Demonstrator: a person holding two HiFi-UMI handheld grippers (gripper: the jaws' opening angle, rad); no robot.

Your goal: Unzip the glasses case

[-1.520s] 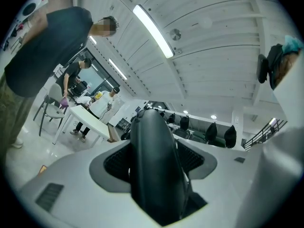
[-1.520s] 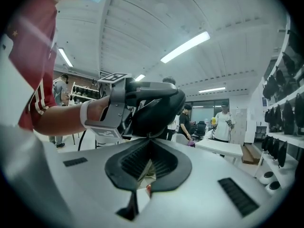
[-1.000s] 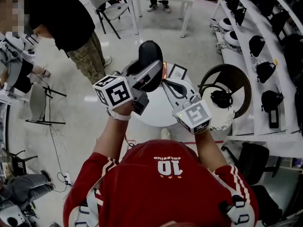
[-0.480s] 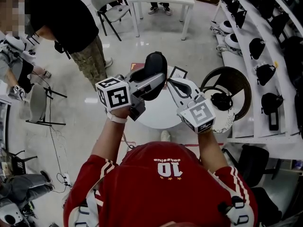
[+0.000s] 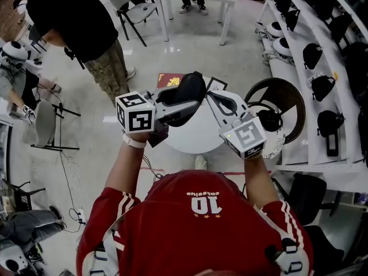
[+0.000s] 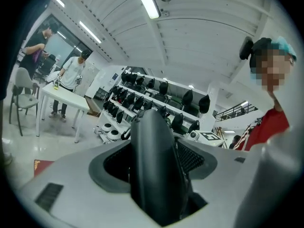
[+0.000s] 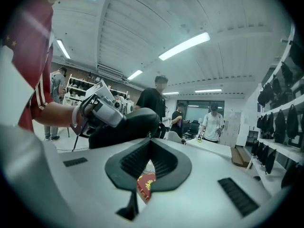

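Observation:
A black glasses case (image 5: 190, 88) hangs above the round white table (image 5: 195, 140), nearly level. My left gripper (image 5: 183, 103) is shut on it from the left. In the left gripper view the case (image 6: 154, 165) fills the gap between the two pads. My right gripper (image 5: 209, 96) reaches in from the right, tips at the case's right end. In the right gripper view its tips (image 7: 151, 140) are together against the case (image 7: 126, 127), pinching a small metal zipper pull. The zip line itself is hidden.
A red booklet (image 5: 169, 79) and a small framed card (image 5: 217, 85) lie on the table's far side. A round stand with a black headset (image 5: 270, 119) is at the right, and shelves of black gear (image 5: 322, 56) beyond. A person in black (image 5: 80, 22) stands far left.
The left gripper has swung the case rightward and lower, laying it more level and uncovering the red booklet. The right gripper has hardly moved, staying at the case's right end.

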